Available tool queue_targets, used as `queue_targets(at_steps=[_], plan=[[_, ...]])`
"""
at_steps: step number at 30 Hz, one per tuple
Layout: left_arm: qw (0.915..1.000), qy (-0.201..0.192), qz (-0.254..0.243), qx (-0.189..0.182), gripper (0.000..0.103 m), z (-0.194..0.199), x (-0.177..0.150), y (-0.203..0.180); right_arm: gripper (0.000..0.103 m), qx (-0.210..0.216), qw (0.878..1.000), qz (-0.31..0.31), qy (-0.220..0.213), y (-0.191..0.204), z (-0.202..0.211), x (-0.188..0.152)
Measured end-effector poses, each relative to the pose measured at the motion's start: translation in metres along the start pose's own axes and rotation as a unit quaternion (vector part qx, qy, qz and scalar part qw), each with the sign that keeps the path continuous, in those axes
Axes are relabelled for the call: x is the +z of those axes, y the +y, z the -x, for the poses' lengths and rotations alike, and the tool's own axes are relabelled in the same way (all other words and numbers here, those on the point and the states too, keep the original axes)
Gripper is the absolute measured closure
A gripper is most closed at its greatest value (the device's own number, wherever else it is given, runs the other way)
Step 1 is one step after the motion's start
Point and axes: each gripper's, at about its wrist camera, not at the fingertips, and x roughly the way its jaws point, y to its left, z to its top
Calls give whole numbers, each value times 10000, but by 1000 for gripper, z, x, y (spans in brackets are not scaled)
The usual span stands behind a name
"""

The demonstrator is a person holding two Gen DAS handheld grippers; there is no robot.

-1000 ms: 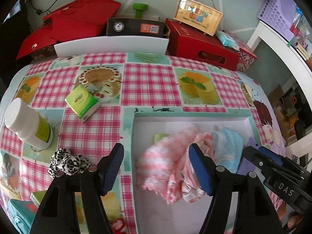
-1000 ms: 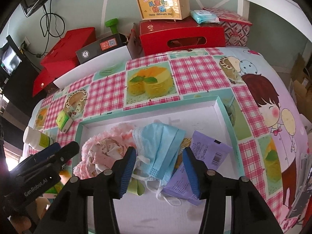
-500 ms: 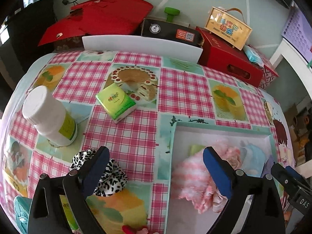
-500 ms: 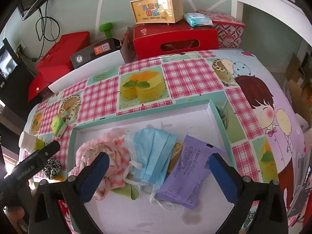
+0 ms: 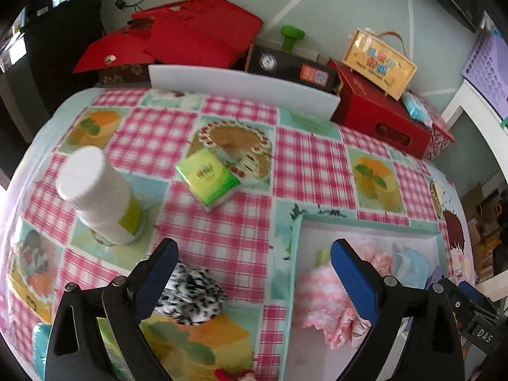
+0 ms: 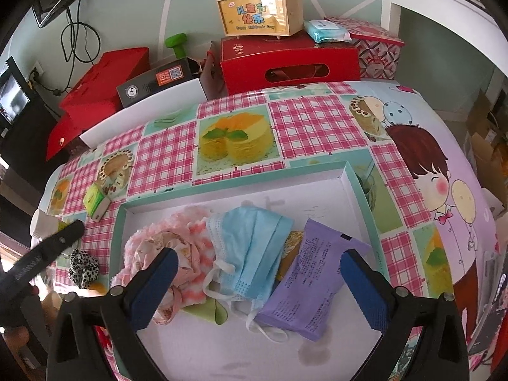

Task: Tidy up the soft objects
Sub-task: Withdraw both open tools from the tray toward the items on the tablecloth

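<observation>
Left gripper (image 5: 252, 255) spread wide, empty; fuzzy black-and-white leopard-print scrunchie (image 5: 190, 297) just beside its left finger. Right gripper (image 6: 258, 265) likewise apart, empty, over white teal-rimmed cardboard tray (image 6: 355, 187); pale blue pleated face mask (image 6: 254, 250) between its fingers. Green tissue packet (image 5: 208, 176) farther off.

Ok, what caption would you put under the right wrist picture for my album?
Open right gripper above a tray holding a blue face mask, pink fluffy cloth and purple packet.
</observation>
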Motion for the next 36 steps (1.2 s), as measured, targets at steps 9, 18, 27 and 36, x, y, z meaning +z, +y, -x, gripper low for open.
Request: queue_targets(at_steps=[9,18,27,36], plan=[[9971,-417,196,604,6,48,12,58,0,210,9988,317,-300,33,16,3],[9843,-529,983,1366,6,81,6,142,0,828,9918,901,-369,93,21,-5],[9882,-74,1082,1081,6,67,-5,160,0,1290,9797,1531,-61,155,9,-24],[9951,594,485,632,6,44,-9,140,0,1478,9586,2371,547,196,-10,-56]])
